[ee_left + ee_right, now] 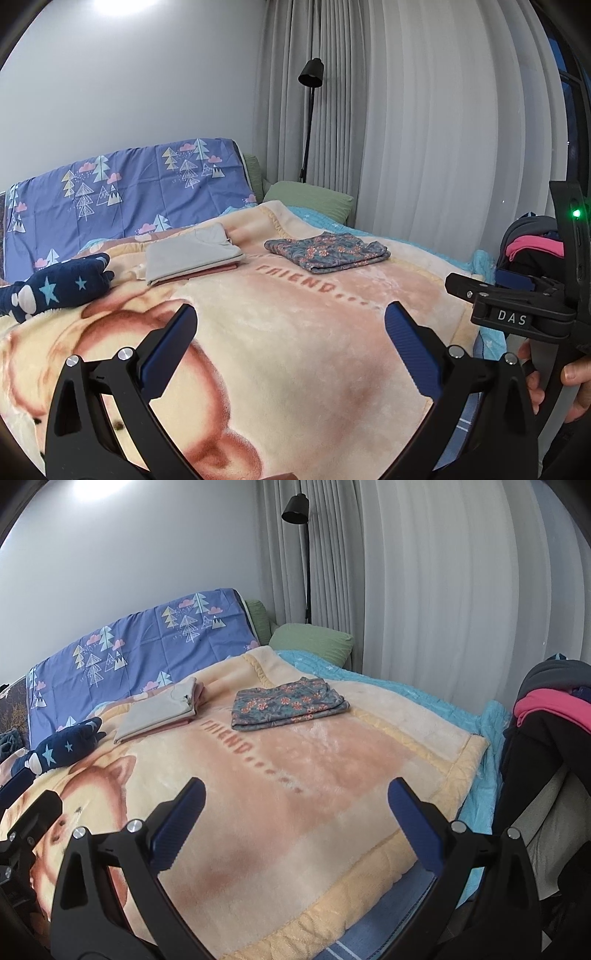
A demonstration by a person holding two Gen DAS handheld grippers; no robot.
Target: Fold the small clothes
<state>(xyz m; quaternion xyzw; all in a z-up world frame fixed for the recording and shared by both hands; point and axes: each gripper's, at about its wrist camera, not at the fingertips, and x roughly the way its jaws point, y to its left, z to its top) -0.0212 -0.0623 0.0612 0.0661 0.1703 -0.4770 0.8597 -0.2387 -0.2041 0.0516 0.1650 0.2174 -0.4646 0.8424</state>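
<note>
From the left wrist view, we see the left gripper (pixel 290 325) with its blue-padded fingers (pixel 170 350) spread wide and empty above a plush peach fleece blanket (pixel 295 369) lettered "FRIEND". Far across the blanket lie a folded beige-grey garment (pixel 192 256) stacked on a pink one, and to its right, apart from it, a folded blue floral garment (pixel 327 253). A navy star-patterned plush item (pixel 59 288) rests at the left edge. At the right edge a hand (pixel 576 384) grips the right gripper's black handle.

From the right wrist view, the right gripper (pixel 295 799) likewise has its fingers released, holding nothing, over the same blanket. The floral garment (pixel 288 705) and beige-grey stack (pixel 159 712) sit beyond it, near a green pillow (pixel 314 638). A heap of dark and pink clothes (pixel 546 709) sits at the right.
</note>
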